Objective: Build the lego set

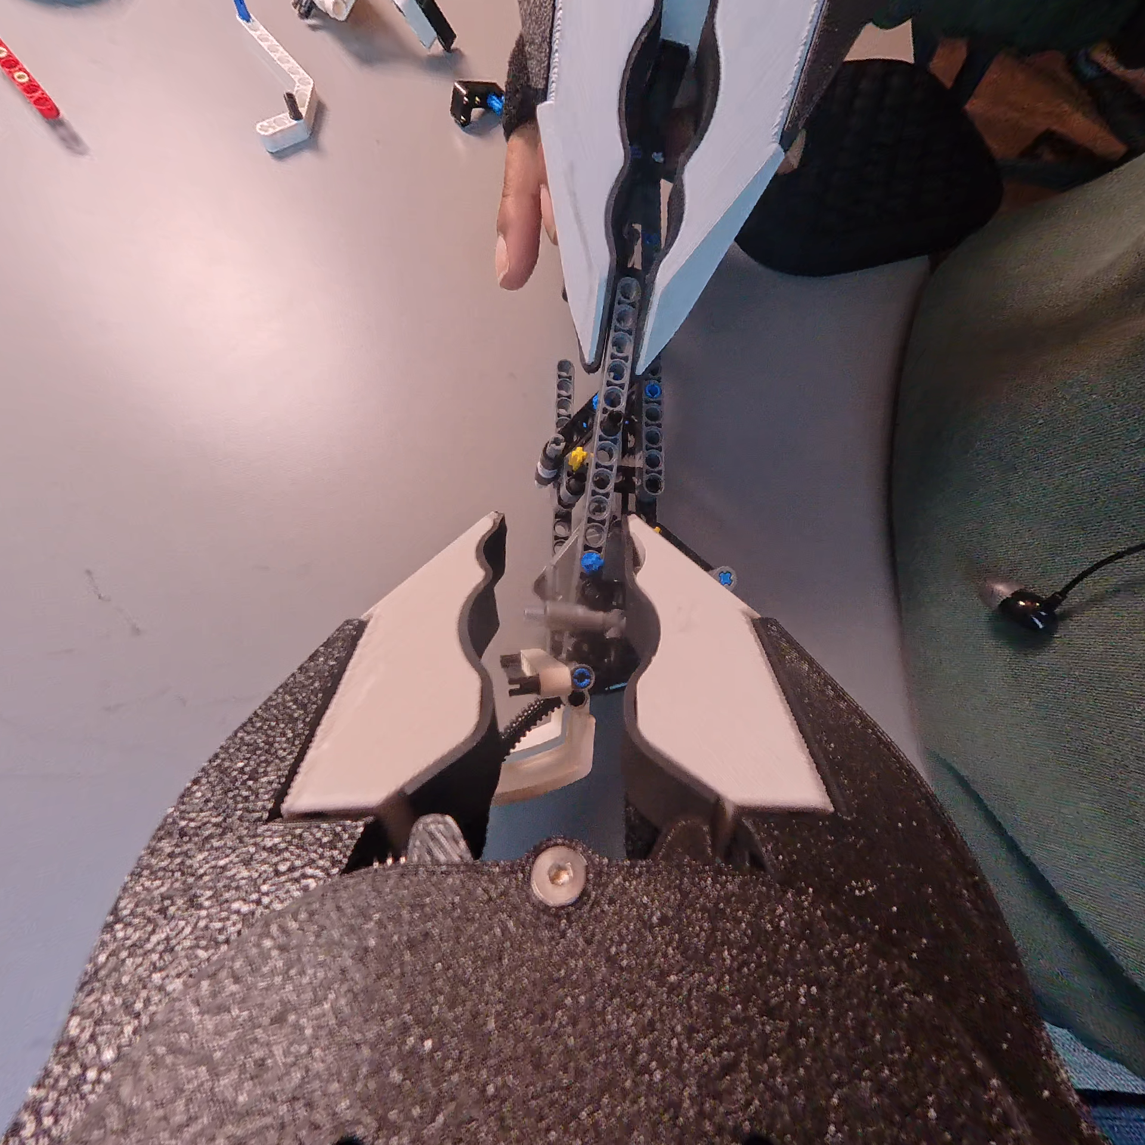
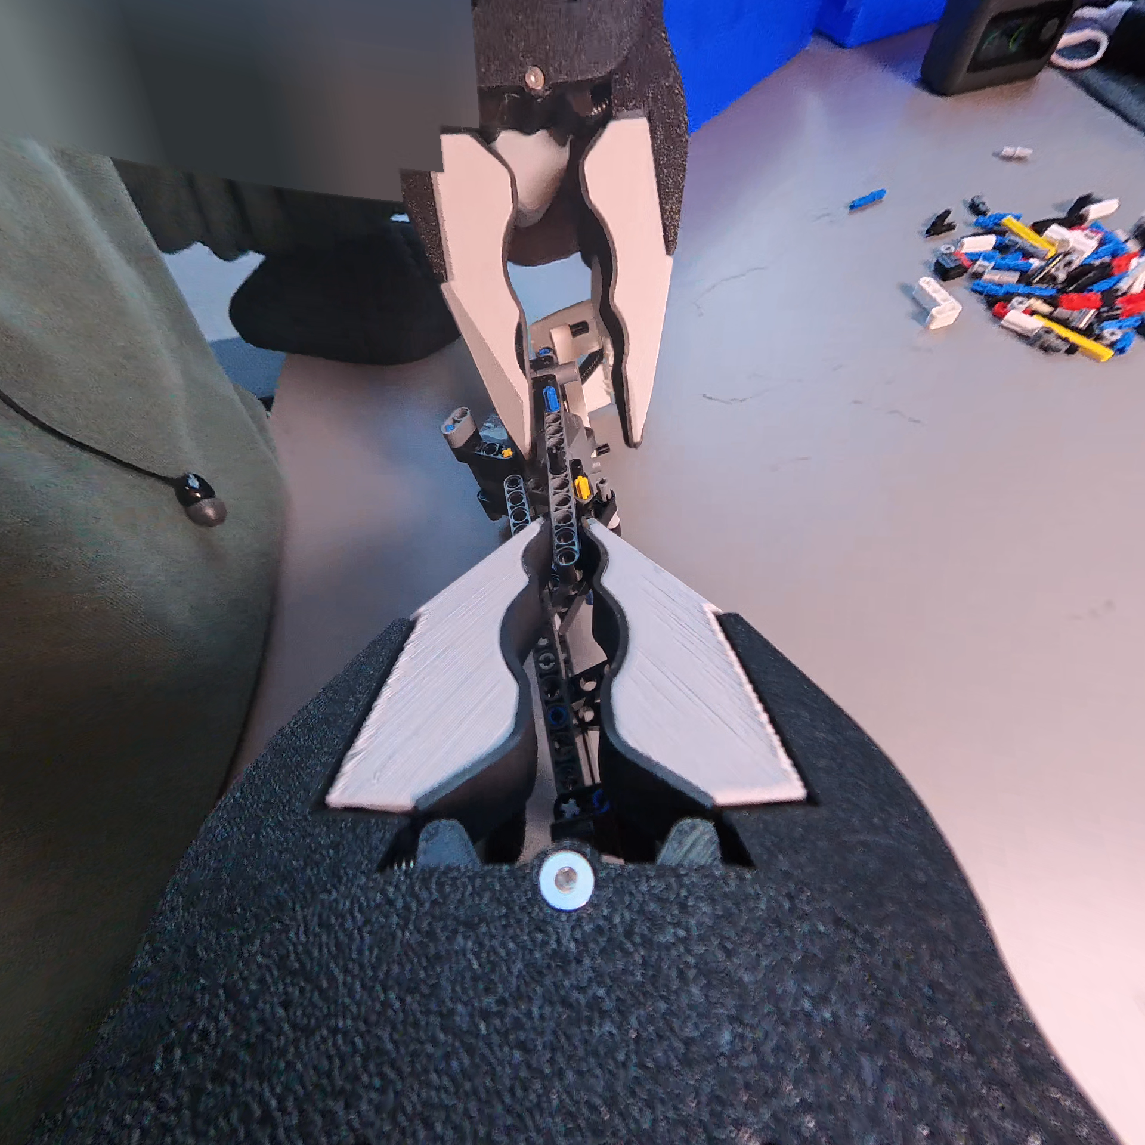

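The partly built lego assembly (image 1: 610,471), a frame of grey and black perforated beams with blue pins and one yellow pin, is held above the grey tabletop (image 1: 248,403) between two opposed tools. The right hand-held gripper (image 2: 561,526) has its fingers closed tightly on a long grey beam (image 2: 564,514) at one end of the assembly; black beams run back between its pads. The left hand-held gripper (image 1: 567,526) stands partly open around the other end: a gap shows beside its left finger, and whether its right finger touches the parts cannot be told. A white connector (image 1: 545,675) with a black pin sits between these fingers.

On the tabletop, loose parts lie unboxed: a pile of blue, red, yellow, white and black pieces (image 2: 1047,279), a white bent beam (image 1: 285,93), a red beam (image 1: 28,80) and a small black piece (image 1: 474,102). A blue bin (image 2: 743,43) stands at the far edge; its contents are not visible. A person's fingers (image 1: 517,210) show beside the right tool.
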Demonstrator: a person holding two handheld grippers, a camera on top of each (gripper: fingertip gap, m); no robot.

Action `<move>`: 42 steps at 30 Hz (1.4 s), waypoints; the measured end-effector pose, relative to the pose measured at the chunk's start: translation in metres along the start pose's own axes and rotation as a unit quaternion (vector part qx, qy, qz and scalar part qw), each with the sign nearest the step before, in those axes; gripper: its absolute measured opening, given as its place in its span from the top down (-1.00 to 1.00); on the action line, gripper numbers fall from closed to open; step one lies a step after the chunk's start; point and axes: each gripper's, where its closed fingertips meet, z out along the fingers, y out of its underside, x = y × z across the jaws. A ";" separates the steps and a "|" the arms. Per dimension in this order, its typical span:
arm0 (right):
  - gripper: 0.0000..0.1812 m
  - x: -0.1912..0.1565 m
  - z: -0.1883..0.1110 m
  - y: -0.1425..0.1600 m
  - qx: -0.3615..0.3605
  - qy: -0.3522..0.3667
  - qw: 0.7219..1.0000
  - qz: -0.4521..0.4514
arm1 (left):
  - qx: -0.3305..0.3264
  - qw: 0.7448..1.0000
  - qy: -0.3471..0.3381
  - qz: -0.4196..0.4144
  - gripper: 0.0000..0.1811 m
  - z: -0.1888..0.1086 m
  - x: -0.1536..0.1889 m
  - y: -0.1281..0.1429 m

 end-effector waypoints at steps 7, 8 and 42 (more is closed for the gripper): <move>0.92 0.004 0.001 -0.001 0.004 -0.025 0.998 0.054 | 0.035 0.998 0.029 -0.032 0.40 -0.016 -0.001 -0.009; 0.92 0.005 0.001 -0.001 0.004 -0.026 0.998 0.057 | 0.037 0.998 0.036 -0.032 0.39 -0.017 0.001 -0.010; 0.92 0.005 0.004 -0.003 -0.013 0.123 0.972 -0.201 | -0.031 0.992 -0.109 0.051 0.39 0.009 -0.015 0.005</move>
